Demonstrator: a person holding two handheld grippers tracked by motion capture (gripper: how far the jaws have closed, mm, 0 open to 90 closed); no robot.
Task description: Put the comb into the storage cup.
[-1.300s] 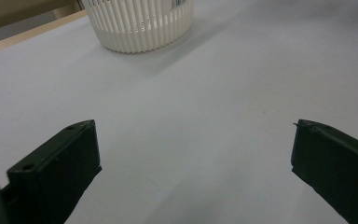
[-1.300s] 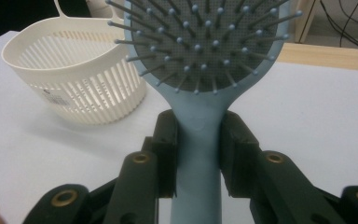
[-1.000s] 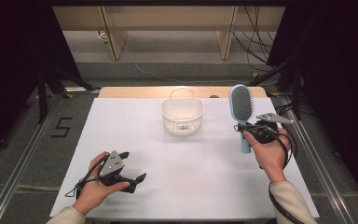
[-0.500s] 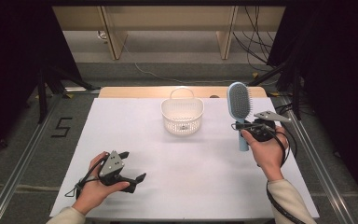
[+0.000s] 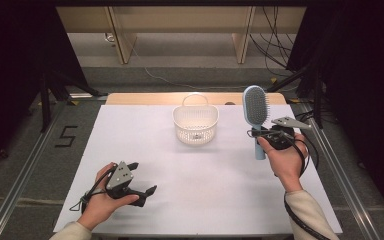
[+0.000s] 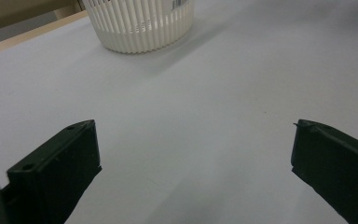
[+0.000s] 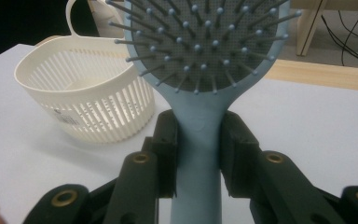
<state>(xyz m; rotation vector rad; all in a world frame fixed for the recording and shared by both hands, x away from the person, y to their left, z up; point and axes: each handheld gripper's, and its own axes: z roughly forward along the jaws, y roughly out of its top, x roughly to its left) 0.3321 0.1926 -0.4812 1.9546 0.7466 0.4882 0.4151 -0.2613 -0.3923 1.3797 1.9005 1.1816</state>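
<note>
Right gripper [image 7: 198,154]: we found its jaws clamped on the neck of the blue hairbrush [image 5: 256,107], just below the bristle pad; the brush stood upright in the hand, clear of the tabletop [image 5: 220,190].
Left gripper [image 5: 142,192]: we found its jaws spread wide with nothing between them, low over the near left of the tabletop, well apart from everything else.
Hairbrush position: right of the white basket [image 5: 195,125] and near it, not touching; bristles faced the person.
Basket position: far centre of the tabletop, upright, handle loop at its back rim; apart from a label, we could not tell what lay in it.
Risk, slip: we judged the grip narrow and set on a smooth tapered neck; the heavy head above could pivot or slide between the pads if the hand tilted quickly.
Risk, basket: we judged the basket light and unsteadied; a brush lowered against its rim could push or tip it, since the left gripper was not holding it.
Risk, snag: the bristles could catch in the slotted wall.
Count: one hairbrush, one basket, two grippers.
</note>
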